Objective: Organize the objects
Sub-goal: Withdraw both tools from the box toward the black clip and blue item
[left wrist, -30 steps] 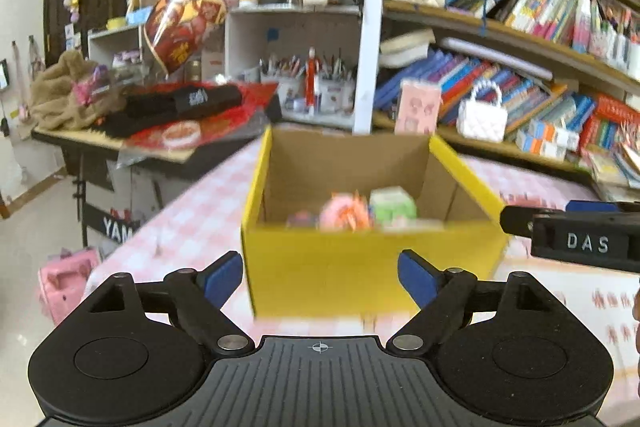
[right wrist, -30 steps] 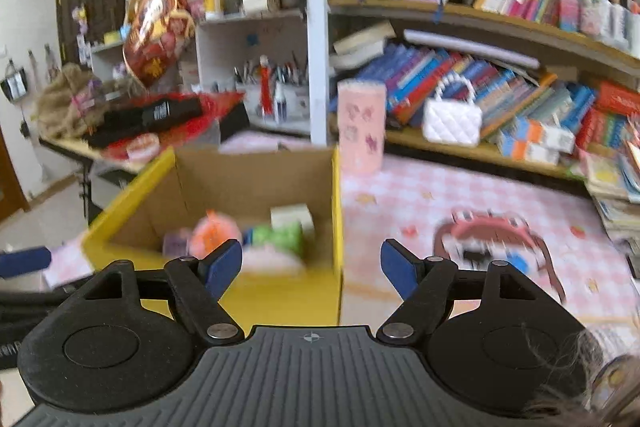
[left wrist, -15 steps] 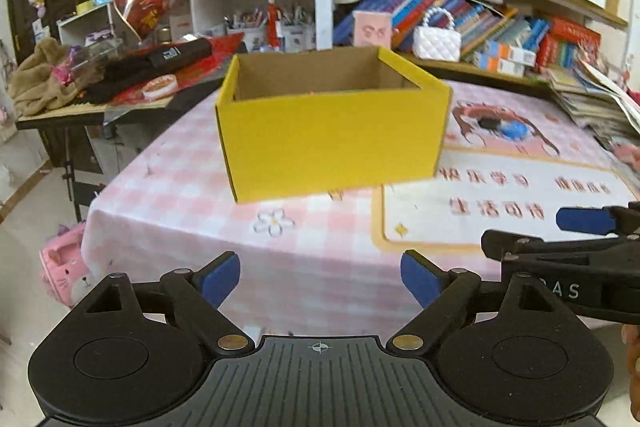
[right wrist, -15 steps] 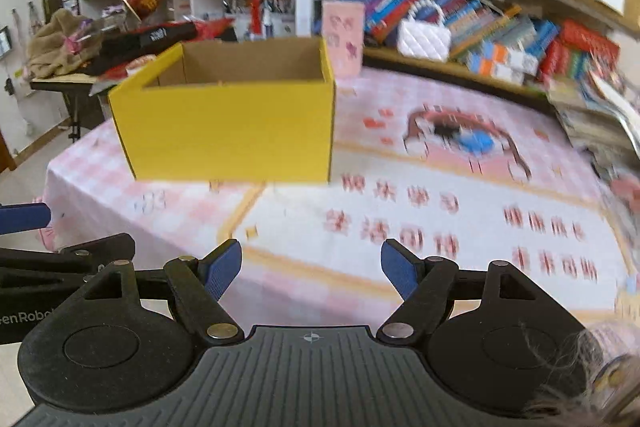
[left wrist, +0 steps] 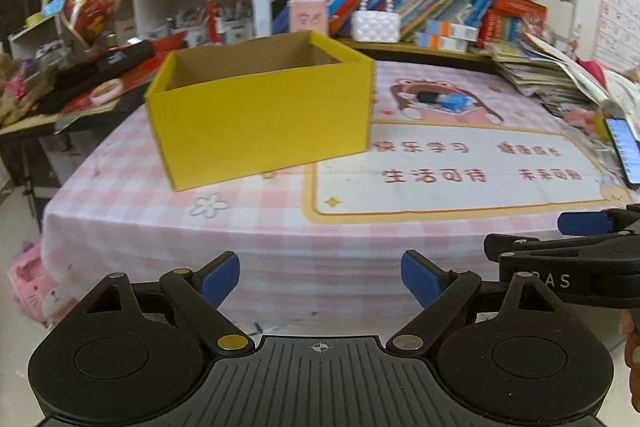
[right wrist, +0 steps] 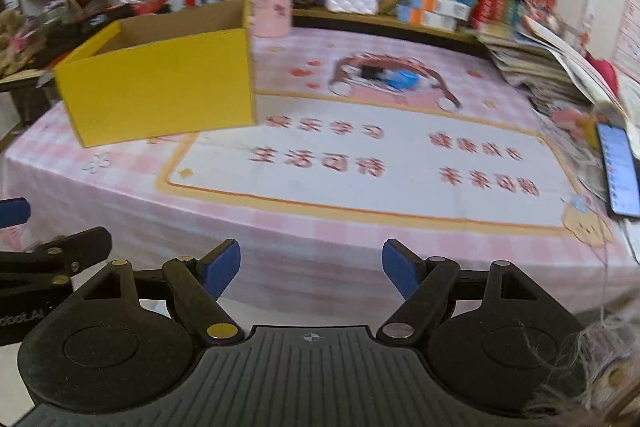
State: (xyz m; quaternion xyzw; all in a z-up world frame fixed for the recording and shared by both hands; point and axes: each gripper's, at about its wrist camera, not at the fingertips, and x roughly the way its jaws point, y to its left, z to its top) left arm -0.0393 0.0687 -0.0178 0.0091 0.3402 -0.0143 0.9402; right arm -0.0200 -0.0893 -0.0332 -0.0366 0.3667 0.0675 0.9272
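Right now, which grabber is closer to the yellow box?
Left, though only slightly. The left gripper faces the yellow box nearly head-on, off the table's edge. The right gripper is beside it, with the box further to its left.

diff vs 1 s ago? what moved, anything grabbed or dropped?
Both grippers pulled back from the yellow box: a second ago they looked down into it from close up, now the left gripper and right gripper sit off the table's near edge. Nothing grabbed or released; both were open and empty throughout. The box, the pink checked tablecloth and the phone stayed put.
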